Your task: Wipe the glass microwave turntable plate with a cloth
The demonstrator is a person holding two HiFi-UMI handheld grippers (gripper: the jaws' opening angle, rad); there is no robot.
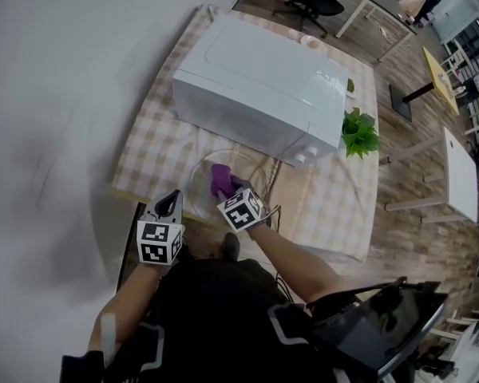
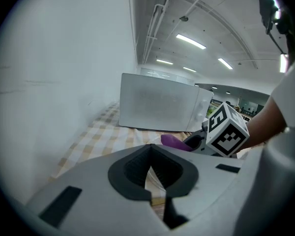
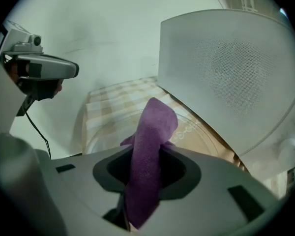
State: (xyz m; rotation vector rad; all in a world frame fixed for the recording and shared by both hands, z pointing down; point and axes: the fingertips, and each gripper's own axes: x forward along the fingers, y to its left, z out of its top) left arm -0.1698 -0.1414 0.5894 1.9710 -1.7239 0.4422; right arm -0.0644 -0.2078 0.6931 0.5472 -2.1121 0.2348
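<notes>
Right gripper (image 3: 146,154): squeezes the purple cloth (image 3: 155,127) over the glass plate (image 3: 199,132)
Left gripper (image 2: 150,149): jaws together, nothing inside
Microwave (image 1: 263,86): behind plate

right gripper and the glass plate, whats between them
The purple cloth, held by the right gripper over the glass plate; right gripper view shows it.

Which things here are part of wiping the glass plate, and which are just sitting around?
In use: glass plate, purple cloth, right claw holding the cloth.
Lying about: microwave, potted plant, checked tablecloth.
</notes>
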